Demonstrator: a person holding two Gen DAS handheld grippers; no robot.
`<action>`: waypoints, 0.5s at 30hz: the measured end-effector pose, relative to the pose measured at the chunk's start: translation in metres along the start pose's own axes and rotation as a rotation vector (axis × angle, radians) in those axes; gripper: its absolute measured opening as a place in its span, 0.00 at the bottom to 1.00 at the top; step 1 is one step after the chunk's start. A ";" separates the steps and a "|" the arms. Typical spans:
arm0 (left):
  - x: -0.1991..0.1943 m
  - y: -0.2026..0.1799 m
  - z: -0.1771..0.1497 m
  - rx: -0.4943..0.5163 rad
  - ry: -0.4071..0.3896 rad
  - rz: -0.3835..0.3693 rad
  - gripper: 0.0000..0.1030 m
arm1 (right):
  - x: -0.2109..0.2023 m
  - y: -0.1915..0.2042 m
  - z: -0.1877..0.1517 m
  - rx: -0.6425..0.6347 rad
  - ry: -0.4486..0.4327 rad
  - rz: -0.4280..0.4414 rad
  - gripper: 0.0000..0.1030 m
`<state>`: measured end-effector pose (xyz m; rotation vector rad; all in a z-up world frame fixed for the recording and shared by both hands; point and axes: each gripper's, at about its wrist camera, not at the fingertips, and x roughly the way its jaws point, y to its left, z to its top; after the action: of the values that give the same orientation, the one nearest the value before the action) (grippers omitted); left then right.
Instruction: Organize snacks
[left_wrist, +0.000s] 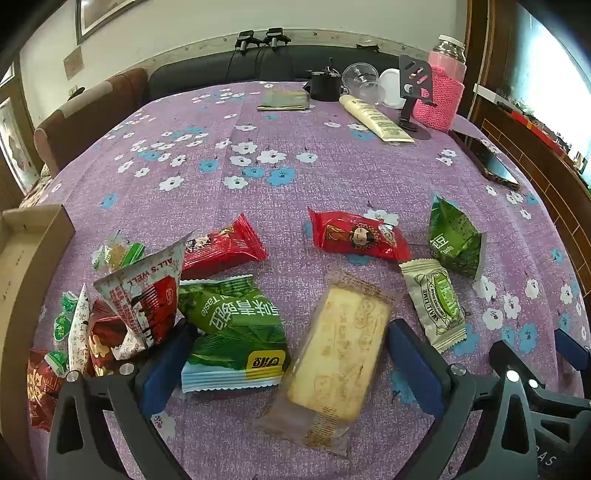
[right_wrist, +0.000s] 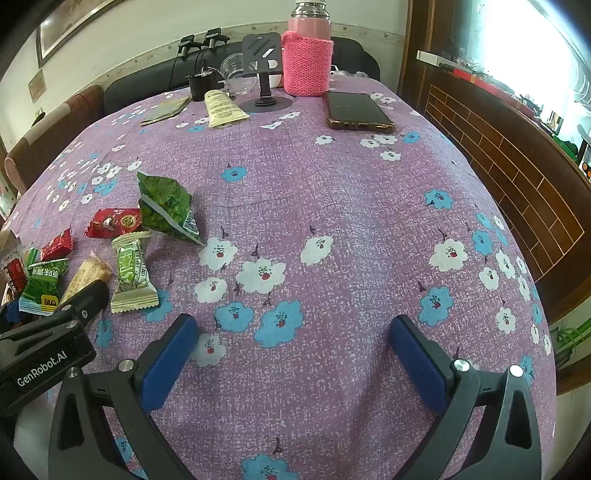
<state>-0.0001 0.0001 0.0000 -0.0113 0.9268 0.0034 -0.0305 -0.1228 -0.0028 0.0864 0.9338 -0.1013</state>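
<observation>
- The table (left_wrist: 295, 155), under a purple cloth with white and blue flowers, carries the snacks on its near left part.
- A cardboard box (left_wrist: 33, 251) sits at the table's left edge, open side up.
- The left gripper (left_wrist: 291, 354) has its jaws wide apart, straddling the cracker pack and the green pack.
- The right gripper (right_wrist: 295, 350) hovers over bare cloth, jaws wide apart, nothing between them.
- A phone (right_wrist: 356, 110) lies flat at the far right, near a pink knit-sleeved bottle (right_wrist: 306, 62).
- The cracker pack (left_wrist: 340, 354), in clear wrap, runs lengthwise away from the camera, leaning slightly right.
- The green pack (left_wrist: 236, 332) lies beside it on the left, its text upside down; "Taste" is readable.
- A white-and-red pack (left_wrist: 147, 291) reads "ALL'S WELL", inverted.
- A red pack (left_wrist: 358, 236) with a cartoon face lies crosswise.
- A pale pack (left_wrist: 436, 306) reads "SMALL LIME", its long axis pointing away.
</observation>
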 end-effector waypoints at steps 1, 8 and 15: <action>0.000 0.000 0.000 0.001 0.002 0.002 0.99 | 0.000 0.000 0.000 0.002 0.002 0.002 1.00; 0.000 0.000 0.000 0.001 0.002 0.002 0.99 | 0.000 0.000 0.000 0.001 0.002 0.001 1.00; 0.000 0.000 0.000 0.001 0.002 0.001 0.99 | 0.000 0.000 0.000 0.001 0.003 0.001 1.00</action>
<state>-0.0002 -0.0002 0.0001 -0.0100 0.9289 0.0039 -0.0306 -0.1228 -0.0026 0.0882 0.9364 -0.1006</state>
